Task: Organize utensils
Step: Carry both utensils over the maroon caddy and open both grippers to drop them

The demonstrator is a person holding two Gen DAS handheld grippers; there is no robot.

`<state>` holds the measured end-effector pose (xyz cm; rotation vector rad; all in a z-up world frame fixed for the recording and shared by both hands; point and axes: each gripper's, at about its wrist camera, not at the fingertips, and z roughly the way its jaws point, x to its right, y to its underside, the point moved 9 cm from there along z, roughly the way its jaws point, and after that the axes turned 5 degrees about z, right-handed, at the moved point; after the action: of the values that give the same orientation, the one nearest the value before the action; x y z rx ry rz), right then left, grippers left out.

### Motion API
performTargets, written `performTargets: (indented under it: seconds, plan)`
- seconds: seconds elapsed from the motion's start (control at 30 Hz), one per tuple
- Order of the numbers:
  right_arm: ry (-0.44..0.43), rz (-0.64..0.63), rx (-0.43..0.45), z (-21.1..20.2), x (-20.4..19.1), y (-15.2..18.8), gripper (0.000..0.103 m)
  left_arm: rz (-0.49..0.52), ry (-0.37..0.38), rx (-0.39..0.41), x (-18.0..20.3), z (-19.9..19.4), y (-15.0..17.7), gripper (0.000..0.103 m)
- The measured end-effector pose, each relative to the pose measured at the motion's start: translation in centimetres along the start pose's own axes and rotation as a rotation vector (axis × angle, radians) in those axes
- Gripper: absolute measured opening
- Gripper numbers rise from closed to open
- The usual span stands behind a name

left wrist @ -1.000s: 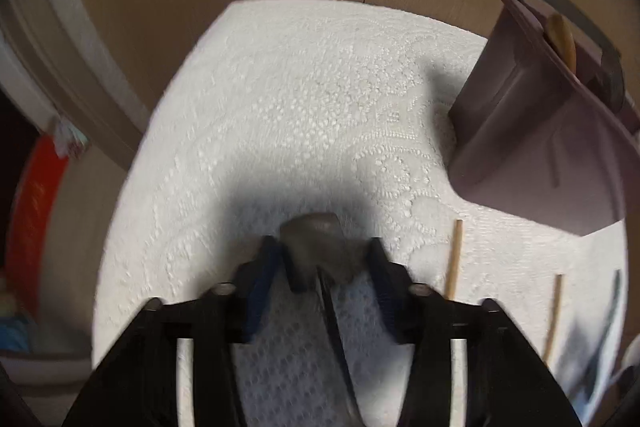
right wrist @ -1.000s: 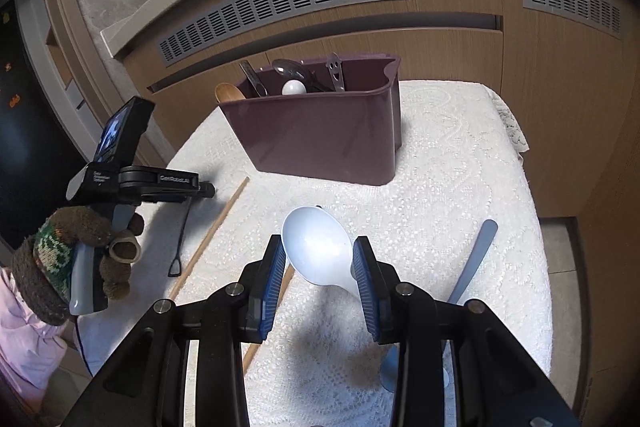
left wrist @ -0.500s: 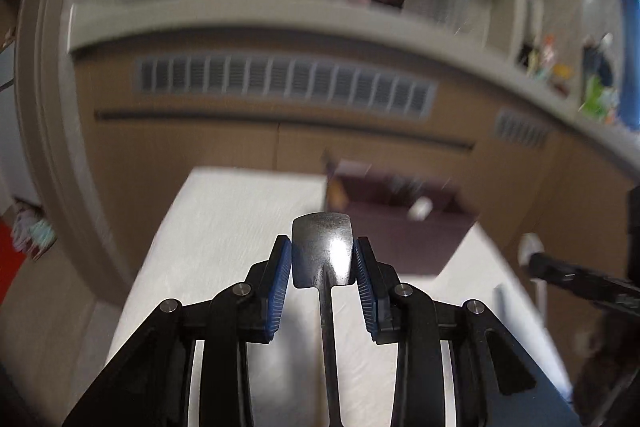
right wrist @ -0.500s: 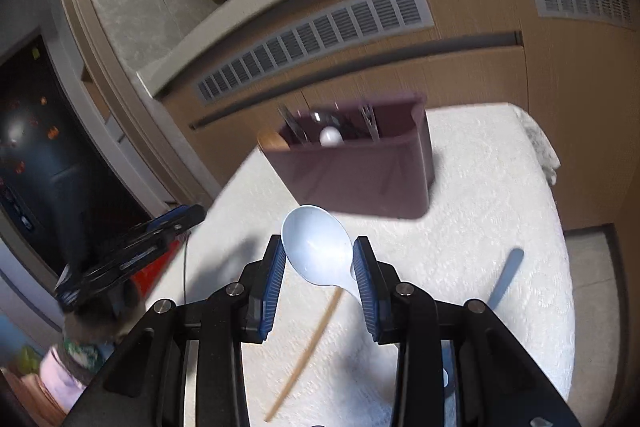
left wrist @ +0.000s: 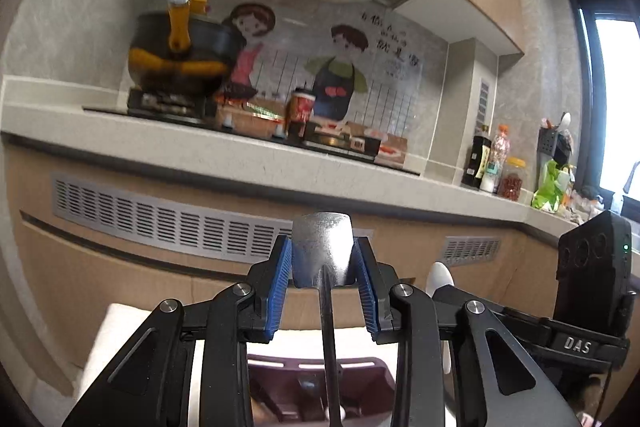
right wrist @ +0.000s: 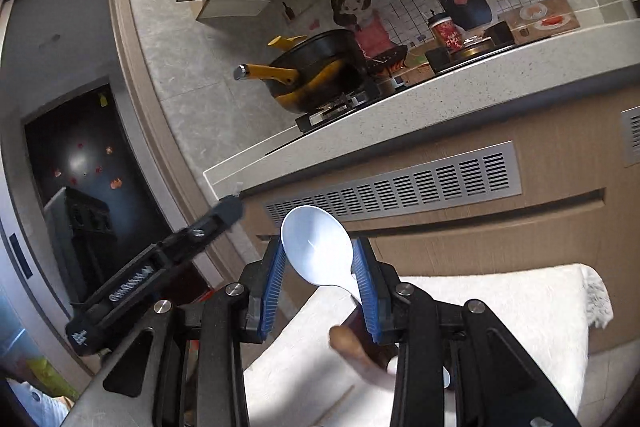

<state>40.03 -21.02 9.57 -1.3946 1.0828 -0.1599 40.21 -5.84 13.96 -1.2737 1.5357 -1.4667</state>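
Kitchen cabinets fill both views. Left claw (left wrist: 323, 281) clamps a metal spatula (left wrist: 322, 254); right claw (right wrist: 319, 281) clamps a white spoon (right wrist: 316, 245). Lower each handle-first into the holder (left wrist: 312, 387) at lower centre, releasing only once inside.

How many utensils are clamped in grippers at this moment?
2: a metal spatula in the left gripper, a white spoon in the right gripper. Others below may be hidden.

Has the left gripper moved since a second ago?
Yes. The left gripper, shut on the metal spatula, has risen and tilted up: earlier it looked down at the white tablecloth; now the maroon utensil holder sits below it and the counter fills the view.
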Motion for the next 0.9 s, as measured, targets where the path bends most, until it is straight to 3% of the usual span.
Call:
performTargets:
  seconds: [0.27, 0.6, 0.7, 0.8, 0.9]
  plan:
    - [0.01, 0.07, -0.066, 4.7, 5.2, 1.6, 0.033, -0.059, 0.028, -0.061, -1.7, 6.2, 3.4, 0.033]
    - [0.033, 0.146, -0.127, 7.6, 8.8, 4.5, 0.033, -0.085, 0.02, -0.033, -3.5, 8.4, 6.3, 0.033]
    - [0.043, 0.135, -0.138, 7.4, 9.0, 5.6, 0.037, -0.07, 0.018, -0.046, -3.5, 8.3, 7.9, 0.035]
    - [0.076, 0.127, -0.158, 6.8, 9.2, 6.3, 0.054, -0.073, 0.008, -0.081, -4.0, 8.3, 9.0, 0.051]
    - [0.116, 0.11, -0.162, 5.5, 9.1, 6.7, 0.055, -0.087, -0.002, -0.099, -4.5, 7.6, 9.1, 0.053]
